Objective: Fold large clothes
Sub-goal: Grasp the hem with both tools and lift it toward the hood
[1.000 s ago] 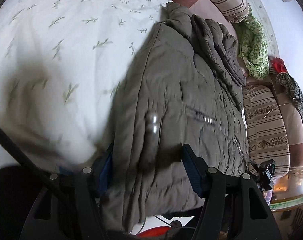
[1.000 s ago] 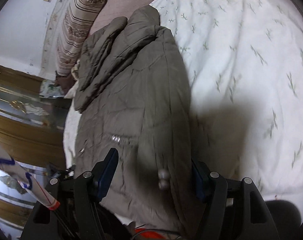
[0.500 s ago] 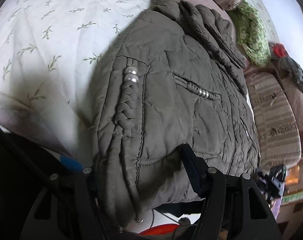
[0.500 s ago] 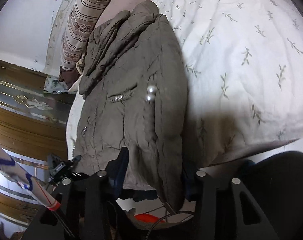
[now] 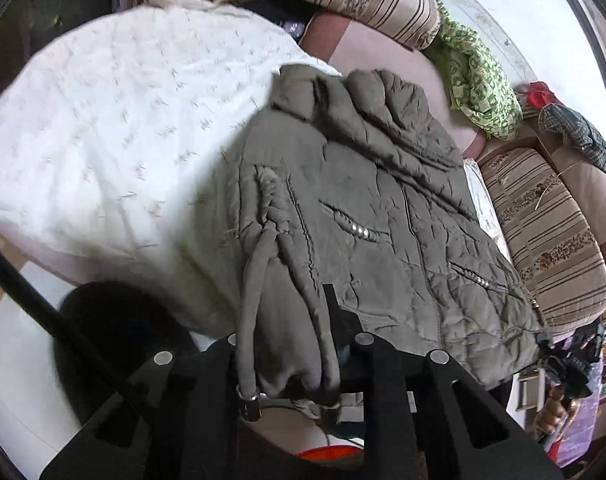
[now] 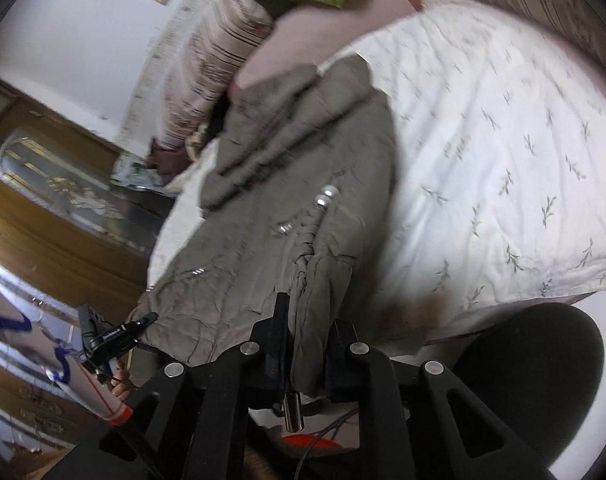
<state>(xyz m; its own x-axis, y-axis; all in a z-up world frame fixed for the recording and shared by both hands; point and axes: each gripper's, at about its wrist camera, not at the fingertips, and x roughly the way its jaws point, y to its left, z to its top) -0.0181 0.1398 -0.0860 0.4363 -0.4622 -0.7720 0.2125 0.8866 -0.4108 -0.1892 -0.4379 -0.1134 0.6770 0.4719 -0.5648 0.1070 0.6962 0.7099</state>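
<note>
An olive quilted jacket (image 5: 363, 208) lies across the bed, hood end far from me and hem toward me. My left gripper (image 5: 287, 332) is shut on a bunch of the hem, lifted off the bed edge; the cloth hides its left finger. A drawcord with a metal tip (image 5: 249, 400) hangs over that gripper. In the right wrist view the jacket (image 6: 303, 200) runs away from me, and the jaws of my right gripper (image 6: 309, 328) are closing, pads pressed on a fold of hem. A metal cord tip (image 6: 293, 412) dangles below; two pearl beads (image 6: 327, 196) sit on a braid.
A white leaf-print bedspread (image 5: 123, 140) (image 6: 503, 160) covers the bed. Striped cushions (image 5: 543, 240) and green cloth (image 5: 479, 92) lie at the far side. A round black object (image 5: 115, 328) stands below the bed edge. A wooden glass-fronted cabinet (image 6: 43, 208) stands at left.
Both grippers closed on the jacket's hem and rose, pulling the hem up and back off the bed. More of the bed, the cushions and the room shows now.
</note>
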